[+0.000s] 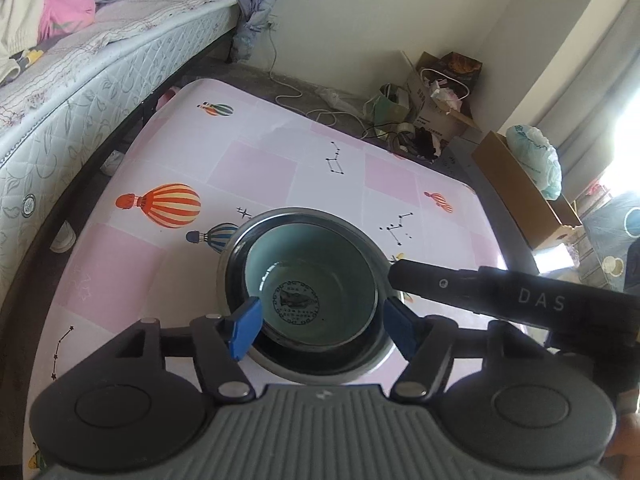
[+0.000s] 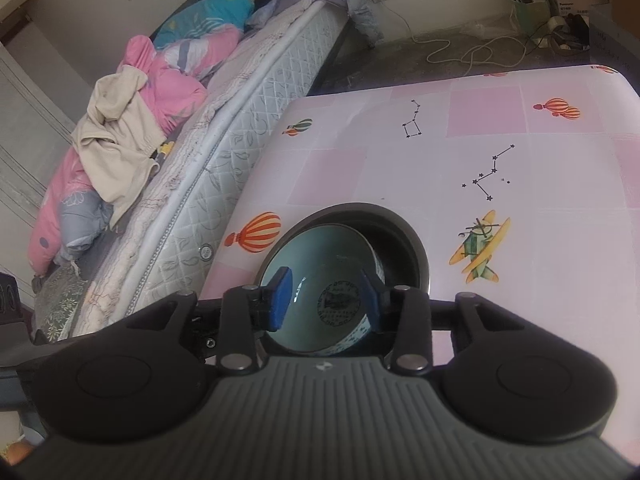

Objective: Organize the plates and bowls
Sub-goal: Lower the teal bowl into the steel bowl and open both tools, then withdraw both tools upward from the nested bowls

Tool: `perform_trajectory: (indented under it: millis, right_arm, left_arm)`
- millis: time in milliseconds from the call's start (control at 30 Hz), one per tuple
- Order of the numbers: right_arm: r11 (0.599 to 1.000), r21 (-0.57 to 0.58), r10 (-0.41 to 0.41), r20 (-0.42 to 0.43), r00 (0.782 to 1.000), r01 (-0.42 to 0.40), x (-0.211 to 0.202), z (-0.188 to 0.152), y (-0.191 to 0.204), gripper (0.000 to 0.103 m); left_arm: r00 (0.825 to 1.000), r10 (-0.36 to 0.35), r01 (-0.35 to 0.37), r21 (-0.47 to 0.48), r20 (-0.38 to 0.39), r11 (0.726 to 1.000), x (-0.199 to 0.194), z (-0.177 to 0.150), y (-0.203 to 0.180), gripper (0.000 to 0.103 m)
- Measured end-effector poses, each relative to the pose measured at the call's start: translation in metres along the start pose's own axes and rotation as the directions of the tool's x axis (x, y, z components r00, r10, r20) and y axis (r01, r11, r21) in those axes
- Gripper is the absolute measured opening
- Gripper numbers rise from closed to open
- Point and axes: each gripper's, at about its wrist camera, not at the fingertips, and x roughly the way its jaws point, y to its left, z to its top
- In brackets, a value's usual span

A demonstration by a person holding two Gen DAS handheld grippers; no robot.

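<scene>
Now the pale green bowl sits nested inside the dark steel bowl on the pink patterned surface, near its front edge. Both tongs are spread and pinch nothing: the left tongs straddle the stack, the right tongs hover over the inner bowl's rim. A pad could clip that rim, tilting the bowl or nudging the stack toward the edge.

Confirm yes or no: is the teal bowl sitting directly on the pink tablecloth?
No. The teal bowl is nested inside a larger metal bowl, which rests on the pink tablecloth.
</scene>
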Motion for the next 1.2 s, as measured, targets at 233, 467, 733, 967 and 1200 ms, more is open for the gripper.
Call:
perform_trajectory:
  millis: [233, 467, 733, 967, 1200]
  right_arm:
    - [0.994, 0.060, 0.085, 0.021, 0.996, -0.086, -0.044, -0.028, -0.005, 0.048]
    - [0.980, 0.125, 0.146, 0.066, 0.987, -0.154, -0.096, -0.067, -0.016, 0.053]
    - [0.957, 0.181, 0.199, 0.147, 0.969, -0.224, -0.161, -0.132, -0.034, 0.058]
    - [0.943, 0.217, 0.212, 0.187, 0.959, -0.250, -0.192, -0.203, -0.042, 0.059]
    - [0.941, 0.240, 0.190, 0.202, 0.961, -0.237, -0.196, -0.264, -0.034, 0.059]
  left_arm:
    - [0.995, -0.096, 0.094, 0.109, 0.007, 0.990, -0.045, -0.035, -0.029, 0.083]
    - [0.996, -0.089, 0.090, 0.148, -0.012, 0.985, -0.082, -0.080, -0.035, 0.085]
    - [0.996, -0.090, 0.091, 0.143, -0.014, 0.985, -0.112, -0.135, -0.023, 0.085]
    - [0.997, -0.045, 0.035, 0.155, 0.059, 0.987, -0.133, -0.185, -0.015, 0.087]
    - [0.990, 0.047, -0.059, 0.090, 0.130, 0.994, -0.147, -0.228, 0.013, 0.087]
